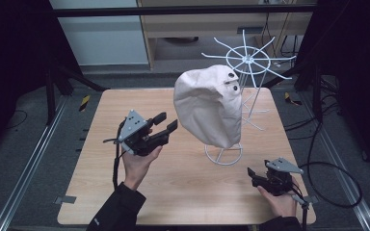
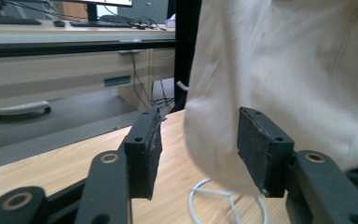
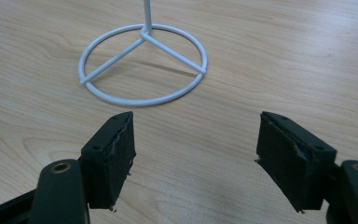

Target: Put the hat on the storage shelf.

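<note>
A cream cloth bag (image 1: 209, 108) hangs from a white wire rack (image 1: 248, 61) that stands on a ring base (image 1: 224, 155) on the wooden table (image 1: 101, 163). My left gripper (image 1: 166, 124) is raised left of the bag, open, its jaws pointing at the cloth. In the left gripper view the bag (image 2: 298, 70) hangs just beyond the open gripper (image 2: 200, 149), with the cloth's lower edge between the jaws' line. My right gripper (image 1: 251, 173) rests low near the table's front right, open. In the right gripper view the ring base (image 3: 143, 65) lies ahead of the open gripper (image 3: 193, 140).
The rack's spoked top and side prongs (image 1: 260, 126) stick out to the right of the bag. Black frame posts (image 1: 53, 77) and cables (image 1: 327, 168) surround the table. A desk with a keyboard (image 2: 102, 23) stands beyond the table.
</note>
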### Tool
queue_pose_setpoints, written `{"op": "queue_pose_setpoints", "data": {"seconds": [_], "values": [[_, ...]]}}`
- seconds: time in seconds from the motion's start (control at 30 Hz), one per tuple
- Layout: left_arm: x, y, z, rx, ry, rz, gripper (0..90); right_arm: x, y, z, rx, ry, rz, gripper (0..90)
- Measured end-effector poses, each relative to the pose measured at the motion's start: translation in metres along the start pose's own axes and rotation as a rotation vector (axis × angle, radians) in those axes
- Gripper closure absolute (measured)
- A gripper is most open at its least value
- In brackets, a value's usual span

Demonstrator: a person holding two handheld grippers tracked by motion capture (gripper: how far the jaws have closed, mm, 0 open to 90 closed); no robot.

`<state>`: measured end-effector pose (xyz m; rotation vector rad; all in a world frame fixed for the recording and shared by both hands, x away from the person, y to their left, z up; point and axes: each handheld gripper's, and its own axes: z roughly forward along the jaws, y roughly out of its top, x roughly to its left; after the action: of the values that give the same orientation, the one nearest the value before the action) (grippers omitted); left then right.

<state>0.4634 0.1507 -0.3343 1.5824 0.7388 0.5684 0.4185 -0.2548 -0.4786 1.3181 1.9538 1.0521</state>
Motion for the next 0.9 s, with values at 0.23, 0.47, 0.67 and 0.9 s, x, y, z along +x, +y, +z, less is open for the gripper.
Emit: {"op": "queue_pose_setpoints", "data": {"seconds": [0.23,0.47,0.67,0.9], "values": [[0.014,-0.020,-0.028,0.047,0.043,0.018,42.9,0.000,0.000,0.000,0.004,-0.002,0.000,27.9],[0.032,-0.054,-0.053,0.145,0.104,0.034,38.7,0.000,-0.001,0.000,0.002,-0.002,0.002,27.4],[0.045,-0.089,-0.070,0.237,0.151,0.013,35.1,0.000,-0.002,0.000,0.003,-0.010,0.008,25.6],[0.063,-0.119,-0.087,0.309,0.203,-0.044,32.2,-0.001,-0.003,0.001,0.004,-0.018,0.014,22.8]]}}
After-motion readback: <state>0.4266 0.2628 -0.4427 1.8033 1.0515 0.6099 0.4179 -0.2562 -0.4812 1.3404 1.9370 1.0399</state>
